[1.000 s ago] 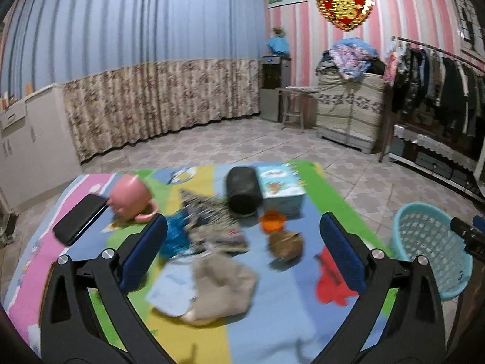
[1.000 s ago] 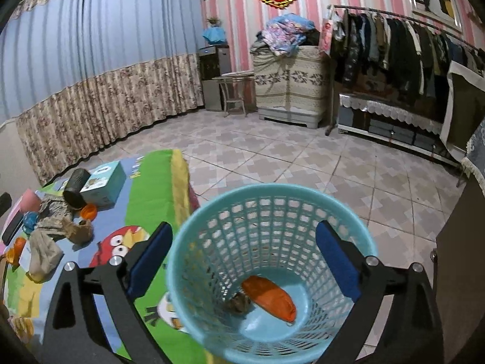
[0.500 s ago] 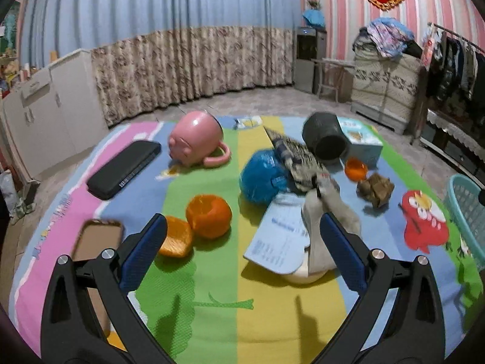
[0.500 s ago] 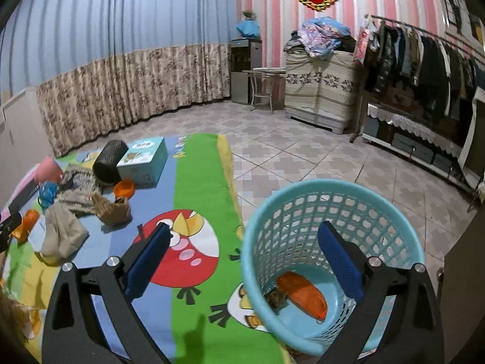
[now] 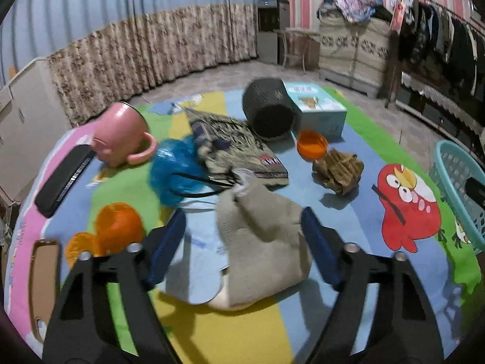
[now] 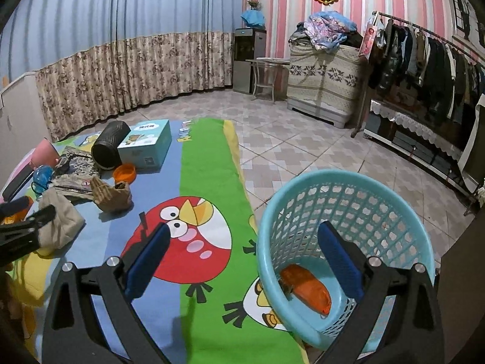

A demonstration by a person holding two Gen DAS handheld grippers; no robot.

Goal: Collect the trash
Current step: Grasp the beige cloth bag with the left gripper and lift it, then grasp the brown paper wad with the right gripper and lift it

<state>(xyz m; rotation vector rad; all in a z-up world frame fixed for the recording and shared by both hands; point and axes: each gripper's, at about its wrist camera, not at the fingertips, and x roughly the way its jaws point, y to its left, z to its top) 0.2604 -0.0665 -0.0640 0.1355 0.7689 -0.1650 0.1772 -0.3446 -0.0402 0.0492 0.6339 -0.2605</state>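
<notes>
Orange wrapper (image 6: 306,285) already binned in teal plastic basket (image 6: 394,200); crumpled beige cloth (image 5: 260,242), at twelve o'clock, is straddled ungrasped by closing left gripper (image 5: 242,242); right gripper (image 6: 242,261) is held released.

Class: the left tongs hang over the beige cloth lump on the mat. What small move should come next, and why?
Probably lower the left tongs a little and close. Their jaws have just been closing, the beige cloth lump lies between them, yet the left-side pad is still apart from it. The basket waits beside the mat.
</notes>
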